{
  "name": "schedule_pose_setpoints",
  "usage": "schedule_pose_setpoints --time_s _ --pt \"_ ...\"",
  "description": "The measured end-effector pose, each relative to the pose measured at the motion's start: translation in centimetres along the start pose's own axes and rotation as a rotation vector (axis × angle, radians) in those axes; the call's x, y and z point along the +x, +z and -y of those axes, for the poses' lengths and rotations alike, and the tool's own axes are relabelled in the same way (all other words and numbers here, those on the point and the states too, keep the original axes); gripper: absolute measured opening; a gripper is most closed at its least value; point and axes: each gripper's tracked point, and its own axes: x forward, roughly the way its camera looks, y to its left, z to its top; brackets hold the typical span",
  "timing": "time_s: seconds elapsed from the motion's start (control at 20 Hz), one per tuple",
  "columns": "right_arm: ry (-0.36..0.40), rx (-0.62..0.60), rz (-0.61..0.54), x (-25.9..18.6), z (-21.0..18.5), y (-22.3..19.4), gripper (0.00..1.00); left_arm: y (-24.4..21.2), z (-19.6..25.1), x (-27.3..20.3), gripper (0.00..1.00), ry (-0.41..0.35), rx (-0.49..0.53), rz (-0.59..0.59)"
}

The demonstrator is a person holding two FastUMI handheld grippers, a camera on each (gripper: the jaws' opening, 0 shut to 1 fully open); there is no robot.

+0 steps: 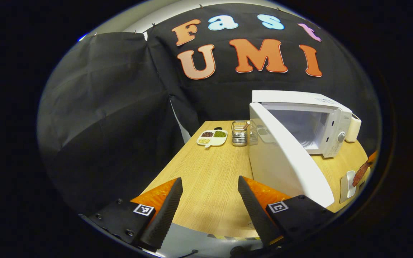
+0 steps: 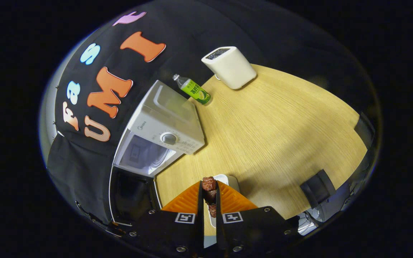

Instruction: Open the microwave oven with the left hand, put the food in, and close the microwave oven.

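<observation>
The microwave oven [image 1: 299, 122] is standing on the table [image 1: 206, 179] with its door [image 1: 281, 161] swung wide toward the near edge, the pale cavity showing behind it. The right claw [image 2: 209, 200] is clamped on the food [image 2: 209, 193], a dark reddish skewer-like piece sticking up between the two fingers, just above a small white plate [image 2: 228, 179] on the table.

The risk I am seeing is in the carry. The piece is narrow and pinched low, so it looks likely to tilt or slip out if the claw is turned sharply on the way to the opening. The open door is also jutting out between the plate and the cavity, as it looks from the left gripper view, so a low or straight path may be knocking the food or the claw against the door edge. A bump there could also push the door partly shut.

The left claw [image 1: 210, 204] is hanging with its fingers well apart and nothing between them, low over the near edge of the table, just beside the door's outer edge and pointing along the table toward a divided snack dish [image 1: 212, 137] and a wire holder [image 1: 239, 133] at the far end. The right claw is pointing steeply down at the table, rolled so that the oven is lying off to its left. A green bottle [image 2: 192, 89] and a white box-shaped appliance [image 2: 229, 66] are standing beyond the oven, well apart from the work.
</observation>
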Motion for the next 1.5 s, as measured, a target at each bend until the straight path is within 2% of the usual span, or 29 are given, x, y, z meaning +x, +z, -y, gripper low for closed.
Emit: schedule_pose_setpoints --time_s 0.15,0.35,0.4,0.45,0.6,0.65,0.7,0.8,1.05,1.5 --pt "0.031 -0.015 0.028 0.1 -3.3 0.9 0.13 0.1 -0.4 1.2 0.99 -0.023 -0.004 0.008" --pt "0.081 0.041 0.111 1.3 -9.3 1.1 0.13 1.5 -2.2 3.6 0.99 -0.072 0.033 0.038" --pt "0.09 0.044 0.12 1.9 -10.6 0.7 0.13 1.8 -2.8 4.4 0.92 -0.084 0.039 0.047" --pt "0.096 0.046 0.124 2.6 -12.0 0.4 0.13 2.0 -3.3 5.0 0.99 -0.092 0.048 0.049" --pt "0.125 0.057 0.152 4.2 -15.7 0.0 0.13 2.7 -4.2 6.1 0.99 -0.124 0.06 0.079" --pt "0.137 0.068 0.167 4.8 -16.8 0.1 0.13 2.6 -4.1 6.5 0.91 -0.137 0.062 0.08" --pt "0.146 0.082 0.186 5.3 -17.8 0.3 0.13 2.5 -4.1 6.7 0.99 -0.152 0.062 0.08" --pt "0.158 0.112 0.227 7.0 -19.5 0.7 0.13 2.4 -3.5 6.9 0.99 -0.187 0.066 0.081" --pt "0.191 0.188 0.364 10.7 -22.2 2.5 0.13 2.8 -2.4 7.3 0.99 -0.256 0.068 0.091" --pt "0.138 0.266 0.501 17.1 -22.3 2.5 0.13 6.2 -2.7 6.8 0.99 -0.296 0.026 0.145"
